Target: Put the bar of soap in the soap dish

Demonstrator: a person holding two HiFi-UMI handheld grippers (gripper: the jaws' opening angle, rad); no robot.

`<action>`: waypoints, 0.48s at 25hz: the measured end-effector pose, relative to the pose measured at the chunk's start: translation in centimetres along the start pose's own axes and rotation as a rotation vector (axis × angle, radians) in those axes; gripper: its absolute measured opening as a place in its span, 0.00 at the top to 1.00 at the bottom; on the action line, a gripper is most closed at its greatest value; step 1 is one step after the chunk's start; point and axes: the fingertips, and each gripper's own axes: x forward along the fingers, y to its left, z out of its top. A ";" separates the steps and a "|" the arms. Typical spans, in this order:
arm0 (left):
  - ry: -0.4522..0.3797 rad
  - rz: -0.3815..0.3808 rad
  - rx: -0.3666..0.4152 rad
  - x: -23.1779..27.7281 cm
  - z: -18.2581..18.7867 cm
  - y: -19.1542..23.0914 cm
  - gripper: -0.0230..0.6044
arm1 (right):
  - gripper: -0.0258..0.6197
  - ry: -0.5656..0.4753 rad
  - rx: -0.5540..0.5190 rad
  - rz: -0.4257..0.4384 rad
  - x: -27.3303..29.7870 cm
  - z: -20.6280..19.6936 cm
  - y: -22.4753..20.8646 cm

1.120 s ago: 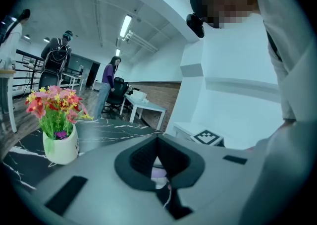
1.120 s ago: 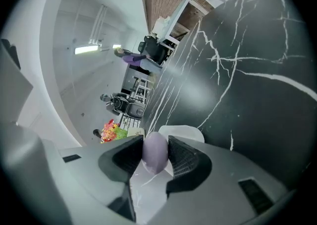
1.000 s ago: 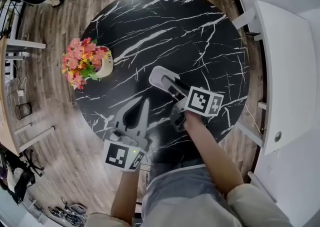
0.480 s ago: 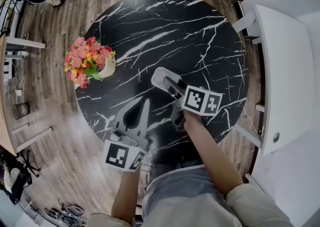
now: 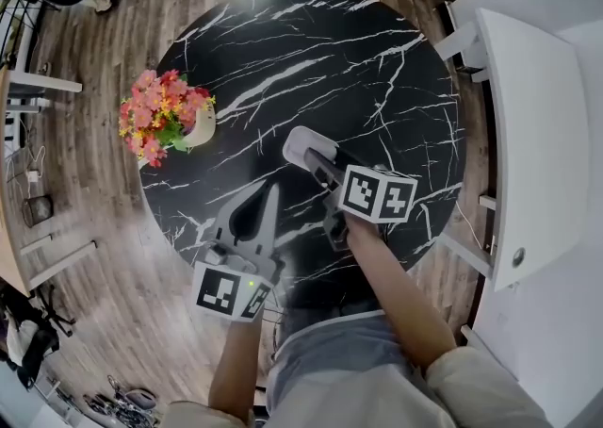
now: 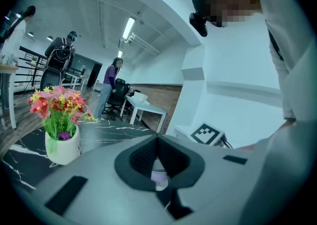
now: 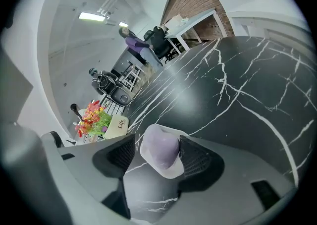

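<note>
A lilac bar of soap (image 7: 159,149) lies in a white soap dish (image 7: 172,172) on the round black marble table (image 5: 311,58). My right gripper (image 7: 157,140) straddles the soap, pointing down at it. Its jaws are opening, and a gap shows between the left pad (image 7: 121,153) and the soap. From the head view the dish (image 5: 303,144) peeks out at the right gripper's (image 5: 318,166) tip. My left gripper (image 5: 269,192) rests near the table's front edge, shut with nothing in it. In the left gripper view the left gripper's (image 6: 157,138) jaws meet at the tip.
A white vase of pink and orange flowers (image 5: 166,121) stands at the table's left edge. A long white desk (image 5: 528,134) runs along the right. Wooden floor surrounds the table. A standing person (image 6: 110,86) and office chairs are far behind.
The right gripper has rolled a little over the dish without moving off it. The left gripper has kept still.
</note>
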 end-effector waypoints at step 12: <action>-0.018 0.009 -0.021 0.0 0.4 -0.3 0.96 | 0.52 -0.016 -0.224 -0.088 -1.0 0.6 0.4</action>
